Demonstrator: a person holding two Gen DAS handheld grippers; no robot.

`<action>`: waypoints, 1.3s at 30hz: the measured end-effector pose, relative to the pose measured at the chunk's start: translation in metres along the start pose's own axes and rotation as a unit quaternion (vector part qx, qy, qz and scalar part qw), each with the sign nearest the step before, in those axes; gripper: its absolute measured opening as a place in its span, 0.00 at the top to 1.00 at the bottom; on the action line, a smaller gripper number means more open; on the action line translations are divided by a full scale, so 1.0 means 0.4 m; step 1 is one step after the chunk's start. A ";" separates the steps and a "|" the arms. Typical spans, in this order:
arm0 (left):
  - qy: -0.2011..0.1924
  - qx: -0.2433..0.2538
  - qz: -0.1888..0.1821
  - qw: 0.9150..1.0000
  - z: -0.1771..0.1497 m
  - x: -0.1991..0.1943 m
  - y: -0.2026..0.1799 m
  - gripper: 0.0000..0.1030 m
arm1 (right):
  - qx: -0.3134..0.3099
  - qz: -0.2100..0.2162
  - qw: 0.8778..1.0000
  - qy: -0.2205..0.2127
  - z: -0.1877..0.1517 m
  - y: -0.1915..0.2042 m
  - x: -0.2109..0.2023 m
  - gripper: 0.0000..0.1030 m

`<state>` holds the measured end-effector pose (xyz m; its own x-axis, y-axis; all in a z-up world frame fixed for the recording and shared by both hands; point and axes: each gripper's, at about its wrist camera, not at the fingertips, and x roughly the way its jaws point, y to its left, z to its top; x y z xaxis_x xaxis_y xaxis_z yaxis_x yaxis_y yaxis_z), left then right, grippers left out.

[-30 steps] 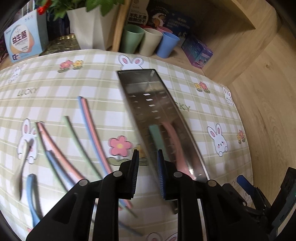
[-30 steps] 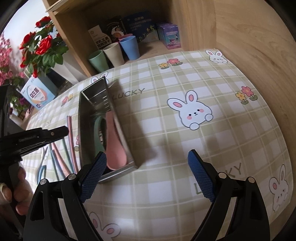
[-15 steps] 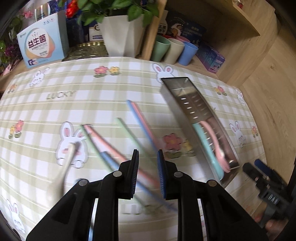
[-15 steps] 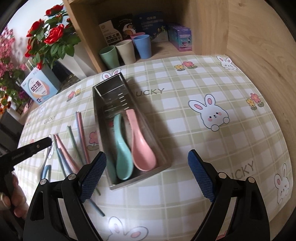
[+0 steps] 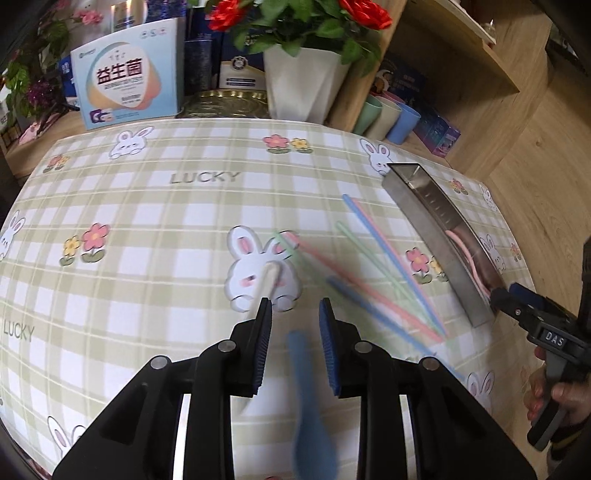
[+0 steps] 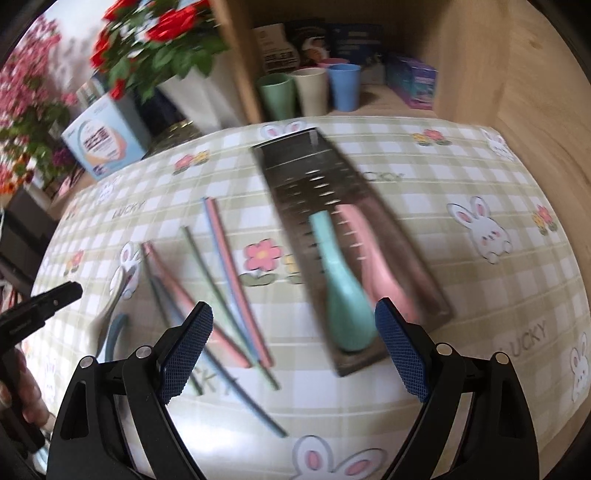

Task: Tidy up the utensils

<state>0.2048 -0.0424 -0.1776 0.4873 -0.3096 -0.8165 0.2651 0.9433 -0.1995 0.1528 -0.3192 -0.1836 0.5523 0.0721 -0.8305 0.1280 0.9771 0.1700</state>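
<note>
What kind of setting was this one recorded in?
Probably a home dining or kitchen corner: a table under a bunny-print tablecloth, a wooden shelf with cups and boxes, and potted roses.

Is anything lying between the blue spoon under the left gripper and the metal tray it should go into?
Yes. The loose pastel chopsticks lie fanned across the checked tablecloth between the blue plastic spoon and the long perforated metal tray. The left gripper, jaws opening, straddles the spoon's handle; lifting it clears them.
</note>
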 end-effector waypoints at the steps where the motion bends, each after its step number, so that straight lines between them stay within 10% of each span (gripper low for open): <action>1: -0.001 0.000 0.001 1.000 -0.008 -0.006 0.014 0.75 | -0.010 0.005 1.000 0.002 -0.001 0.019 0.003 0.16; 11: -0.017 -0.026 0.005 1.000 -0.052 -0.023 0.105 0.75 | -0.114 0.060 0.991 0.035 -0.006 0.191 0.089 0.30; 21: -0.032 -0.049 0.012 0.998 -0.079 -0.042 0.160 0.75 | -0.176 0.060 0.979 0.080 -0.022 0.283 0.211 0.87; 39: -0.015 -0.043 -0.018 0.999 -0.120 0.006 0.133 0.75 | -0.125 0.052 0.988 0.072 -0.092 0.205 0.162 0.91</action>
<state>0.1802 0.0126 -0.2163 0.5034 -0.3456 -0.7919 0.2113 0.9380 -0.2750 0.1687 -0.2268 -0.2431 0.4266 0.1841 -0.8855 -0.1407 0.9806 0.1361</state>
